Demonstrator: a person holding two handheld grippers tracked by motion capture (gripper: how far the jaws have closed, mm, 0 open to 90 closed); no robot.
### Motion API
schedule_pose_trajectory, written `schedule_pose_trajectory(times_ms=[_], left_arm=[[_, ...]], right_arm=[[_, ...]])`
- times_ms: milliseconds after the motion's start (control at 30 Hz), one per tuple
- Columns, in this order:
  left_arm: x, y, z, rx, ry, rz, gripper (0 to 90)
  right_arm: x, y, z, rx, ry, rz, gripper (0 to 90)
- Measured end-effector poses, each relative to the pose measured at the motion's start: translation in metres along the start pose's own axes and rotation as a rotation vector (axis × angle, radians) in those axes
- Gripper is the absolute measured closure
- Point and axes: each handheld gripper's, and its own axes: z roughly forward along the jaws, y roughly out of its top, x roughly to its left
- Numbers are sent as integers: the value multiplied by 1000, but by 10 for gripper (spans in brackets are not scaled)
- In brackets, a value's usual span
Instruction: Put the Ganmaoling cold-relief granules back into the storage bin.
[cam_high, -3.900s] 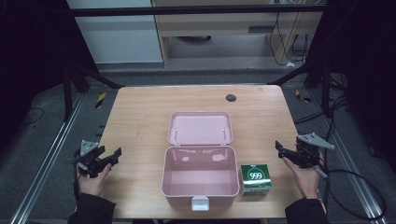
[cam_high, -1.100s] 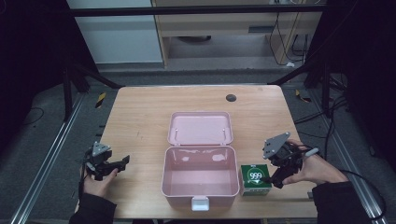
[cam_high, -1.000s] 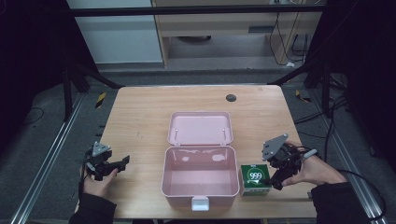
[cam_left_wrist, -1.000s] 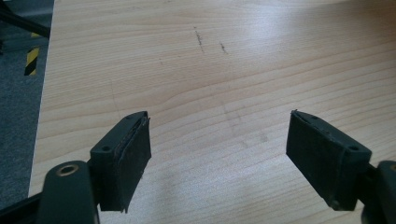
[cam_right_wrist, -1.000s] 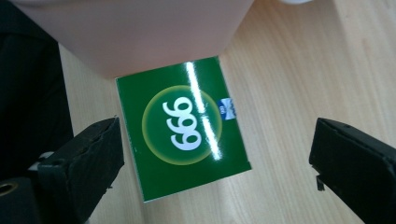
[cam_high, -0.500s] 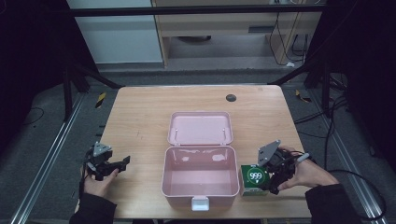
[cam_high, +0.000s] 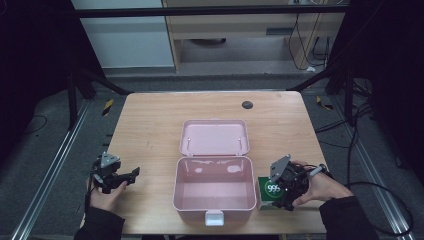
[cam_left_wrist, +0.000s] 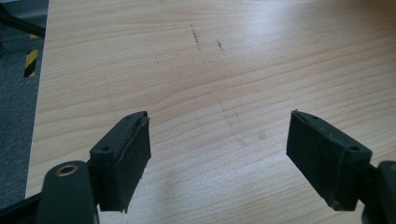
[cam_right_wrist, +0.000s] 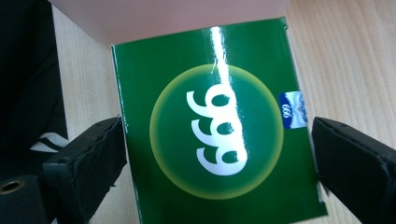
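A green carton printed "999" (cam_high: 266, 196) (cam_right_wrist: 215, 84) lies flat on the wooden table (cam_high: 150, 125), against the right side of the open pink case (cam_high: 215, 161). My right gripper (cam_high: 281, 192) (cam_right_wrist: 218, 161) points down over the carton, one jaw on each side of it, open and straddling it. The pads stand close to the carton's edges without visibly pressing on them. At the table's front left, my left gripper (cam_high: 134, 174) (cam_left_wrist: 219, 154) is held low over bare wood, open, with nothing between its fingers.
The pink case's lid (cam_high: 215, 137) lies flat behind its base, and a white latch (cam_high: 214, 218) sits at the front. The case wall (cam_right_wrist: 163, 14) runs just beyond the carton. A small black disc (cam_high: 247, 104) lies at the far side of the table.
My right gripper has come in from the table's right edge and sunk onto the green carton until its jaws straddle it. The left gripper has stayed where it was.
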Motion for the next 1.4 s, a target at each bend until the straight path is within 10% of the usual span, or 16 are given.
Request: schedule_pose_trajectory(times_ms=[1400], left_arm=[[-1, -1, 2, 12, 6, 19, 215]], right_arm=[[-9, -6, 16, 29, 55, 5, 162]])
